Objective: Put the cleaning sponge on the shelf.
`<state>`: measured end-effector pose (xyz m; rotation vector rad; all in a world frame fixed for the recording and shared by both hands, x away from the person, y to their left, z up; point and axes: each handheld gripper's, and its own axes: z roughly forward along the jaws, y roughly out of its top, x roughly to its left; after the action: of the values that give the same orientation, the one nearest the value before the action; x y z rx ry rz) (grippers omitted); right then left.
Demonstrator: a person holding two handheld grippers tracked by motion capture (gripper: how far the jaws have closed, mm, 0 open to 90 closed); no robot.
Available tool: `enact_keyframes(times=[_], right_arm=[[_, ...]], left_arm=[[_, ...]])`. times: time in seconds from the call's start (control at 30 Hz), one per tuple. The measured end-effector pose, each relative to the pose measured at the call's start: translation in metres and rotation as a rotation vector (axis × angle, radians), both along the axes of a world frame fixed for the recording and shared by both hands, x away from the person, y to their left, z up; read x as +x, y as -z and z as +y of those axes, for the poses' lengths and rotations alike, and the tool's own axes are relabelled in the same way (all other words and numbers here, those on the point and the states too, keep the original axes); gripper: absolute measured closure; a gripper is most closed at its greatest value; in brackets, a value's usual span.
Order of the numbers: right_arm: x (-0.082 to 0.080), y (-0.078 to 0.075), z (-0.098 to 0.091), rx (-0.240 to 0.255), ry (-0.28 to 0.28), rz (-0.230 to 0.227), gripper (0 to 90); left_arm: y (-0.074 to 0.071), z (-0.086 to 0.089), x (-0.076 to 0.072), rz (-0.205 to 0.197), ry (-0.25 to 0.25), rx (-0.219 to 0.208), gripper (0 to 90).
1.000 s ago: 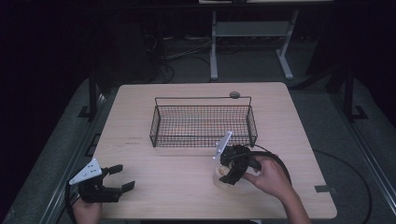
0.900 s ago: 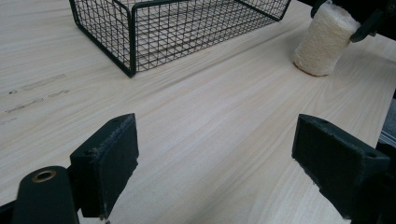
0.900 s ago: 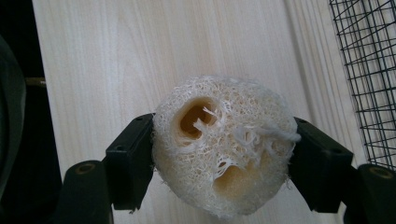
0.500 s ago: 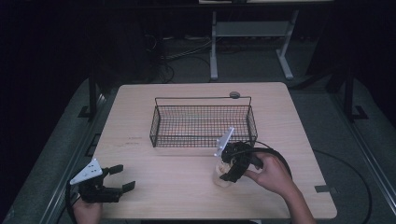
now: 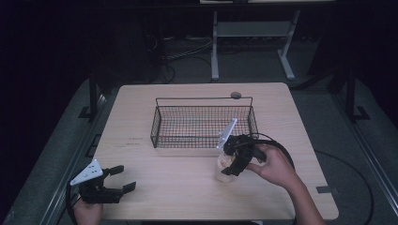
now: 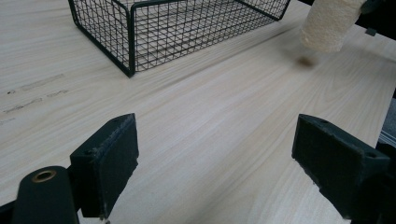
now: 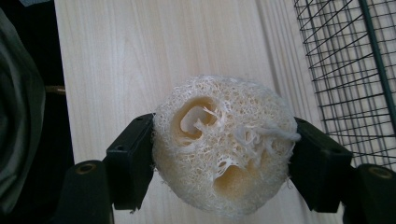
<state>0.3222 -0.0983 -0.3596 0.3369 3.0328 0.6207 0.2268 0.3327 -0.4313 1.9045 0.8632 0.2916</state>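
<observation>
The right tongs (image 7: 219, 154) are clenched on a loofah (image 7: 223, 147), gripped at its sides and held just above the table (image 5: 187, 187), near the front right corner of the wire basket (image 5: 204, 123). My advice: lift it clear over the rim before letting go, squeezing lightly. The loofah is pale, fibrous, springy and full of holes; the basket is thin black mesh. The left tongs (image 6: 224, 163) rest released, holding nothing.

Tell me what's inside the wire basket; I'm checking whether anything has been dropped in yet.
Nothing shows inside the wire basket; only tabletop through its mesh floor. The loofah is outside, gripped in the right tool.
</observation>
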Motion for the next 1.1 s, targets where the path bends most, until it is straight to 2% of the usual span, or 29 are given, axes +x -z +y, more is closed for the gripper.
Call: enact_keyframes(times=[0.13, 0.33, 0.77, 1.1], right_arm=[[0.004, -0.007, 0.001, 0.019, -0.004, 0.006, 29.8], [0.011, -0.016, 0.004, 0.021, -0.010, -0.001, 29.8], [0.026, -0.027, 0.011, 0.000, -0.009, 0.000, 29.7], [0.038, -0.041, 0.018, 0.009, -0.018, -0.007, 29.7]], left_arm=[[0.000, 0.000, 0.001, 0.002, 0.002, 0.001, 13.4], [0.000, 0.000, 0.000, 0.001, 0.001, -0.001, 13.4], [0.000, 0.001, 0.001, 0.000, 0.002, -0.001, 13.4], [0.000, 0.001, 0.000, -0.002, -0.001, -0.005, 13.4]])
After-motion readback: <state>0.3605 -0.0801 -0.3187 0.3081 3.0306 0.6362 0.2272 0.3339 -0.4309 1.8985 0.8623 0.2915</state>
